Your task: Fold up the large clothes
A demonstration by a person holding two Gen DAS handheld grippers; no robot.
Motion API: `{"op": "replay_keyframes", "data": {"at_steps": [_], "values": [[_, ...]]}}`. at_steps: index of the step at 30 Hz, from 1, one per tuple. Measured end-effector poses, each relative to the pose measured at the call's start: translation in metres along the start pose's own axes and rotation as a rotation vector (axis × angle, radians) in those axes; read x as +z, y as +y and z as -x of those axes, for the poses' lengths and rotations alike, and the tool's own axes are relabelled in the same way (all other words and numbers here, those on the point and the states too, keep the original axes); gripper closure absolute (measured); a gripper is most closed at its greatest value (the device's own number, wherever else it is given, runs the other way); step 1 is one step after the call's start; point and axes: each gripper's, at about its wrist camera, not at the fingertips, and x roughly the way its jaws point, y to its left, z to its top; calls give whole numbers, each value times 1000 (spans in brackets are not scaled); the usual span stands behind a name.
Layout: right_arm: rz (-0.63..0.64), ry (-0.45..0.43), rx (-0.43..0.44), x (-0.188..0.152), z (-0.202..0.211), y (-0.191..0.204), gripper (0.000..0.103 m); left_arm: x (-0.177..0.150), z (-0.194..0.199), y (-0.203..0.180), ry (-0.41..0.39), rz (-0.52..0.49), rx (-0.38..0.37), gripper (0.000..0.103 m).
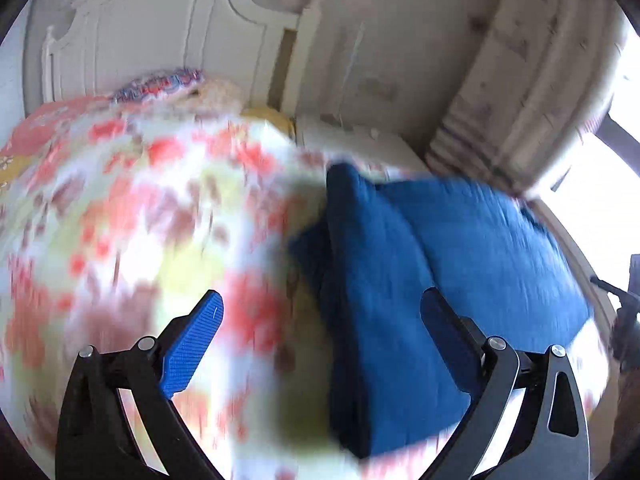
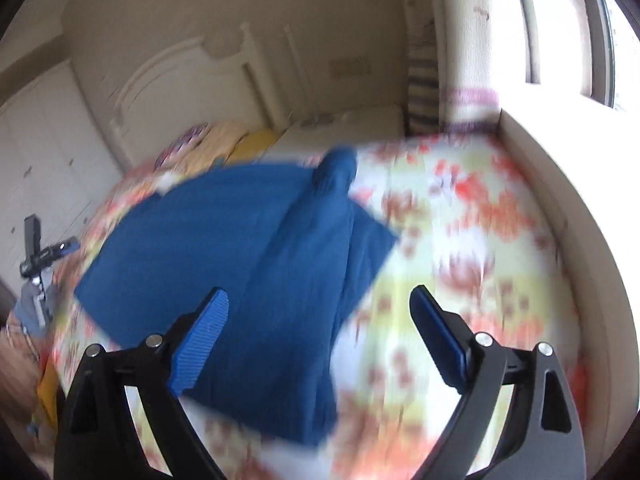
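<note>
Lying partly folded on the floral bedspread [image 2: 472, 216], with a doubled edge bunched along one side: blue garment [image 2: 256, 248]. Hovering above it with blue pads [image 1: 192, 344] spread wide and gripping nothing: left gripper [image 1: 320, 332] and right gripper [image 2: 320, 328]. Standing at the far end: white headboard [image 1: 160, 32]. Blurring throughout.

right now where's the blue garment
The blue garment lies on the floral bedspread, toward the right in the left wrist view and left of centre in the right wrist view, ahead of both open grippers, held by neither.
</note>
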Motion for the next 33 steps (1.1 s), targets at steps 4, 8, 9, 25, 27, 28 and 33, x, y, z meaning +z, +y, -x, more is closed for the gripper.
{"op": "replay_keyframes", "data": {"at_steps": [4,8,9,25,27,28,33], "values": [[83,67,-28,-43,-10,24,12,-52,8,-16,65,-65,-23,7],[114,51,-57,-44,-26,34,12,-65,-11,-39,94,-159,49,7],[120,53,-60,-40,-30,35,12,-65,-18,-43,102,-179,67,6],[180,1,-109,-48,-25,73,71,-77,-11,-69,40,-274,-2,73],[178,14,-81,-59,-9,77,72,-87,4,-72,49,-299,-2,74],[180,25,-66,-68,1,81,72,-93,13,-72,55,-308,-7,74],[182,53,8,-133,56,100,72,-149,73,-66,93,-321,-48,73]]}}
